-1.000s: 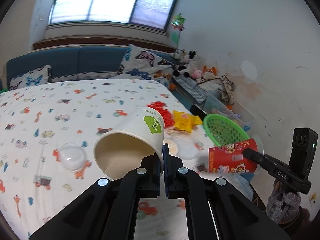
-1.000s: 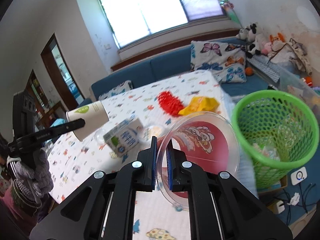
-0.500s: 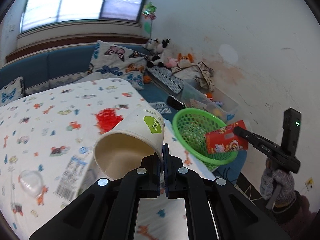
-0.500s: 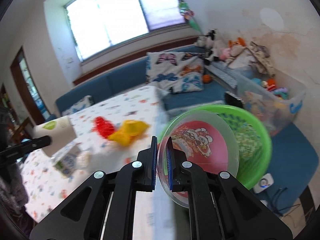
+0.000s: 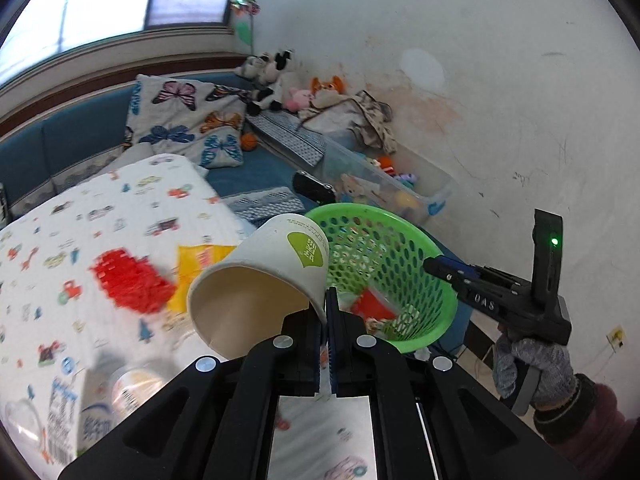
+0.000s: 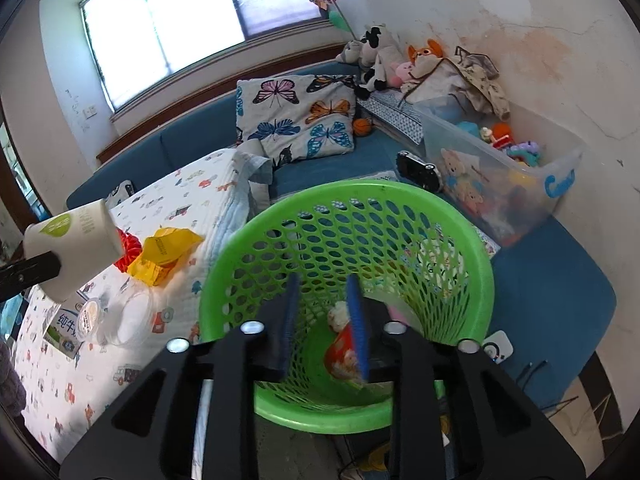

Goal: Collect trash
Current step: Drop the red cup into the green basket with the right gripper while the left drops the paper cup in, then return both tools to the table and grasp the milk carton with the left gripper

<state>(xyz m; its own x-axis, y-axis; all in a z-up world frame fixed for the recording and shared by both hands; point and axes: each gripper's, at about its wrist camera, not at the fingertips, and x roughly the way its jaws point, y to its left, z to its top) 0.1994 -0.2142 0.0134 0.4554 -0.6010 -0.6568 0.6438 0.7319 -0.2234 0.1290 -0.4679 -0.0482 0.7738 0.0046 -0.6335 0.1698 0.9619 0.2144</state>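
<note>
My left gripper [image 5: 325,300] is shut on the rim of a white paper cup [image 5: 264,276] with a green logo, held tilted above the table edge next to the green mesh basket [image 5: 400,240]. The cup also shows in the right wrist view [image 6: 76,244]. My right gripper [image 6: 322,296] is open and empty over the basket [image 6: 348,200]. A red cup [image 6: 344,354] lies inside the basket, also seen in the left wrist view [image 5: 372,306].
On the patterned tablecloth [image 6: 80,380] lie a yellow wrapper [image 6: 164,248], a red mesh piece [image 5: 128,280], a milk carton [image 6: 64,328], and clear lids [image 6: 128,320]. A blue sofa [image 6: 320,168] and a clear toy bin [image 6: 500,168] stand behind the basket.
My right gripper opened over the basket and let go of the red cup, which now lies inside. My left gripper carried the white cup toward the basket.
</note>
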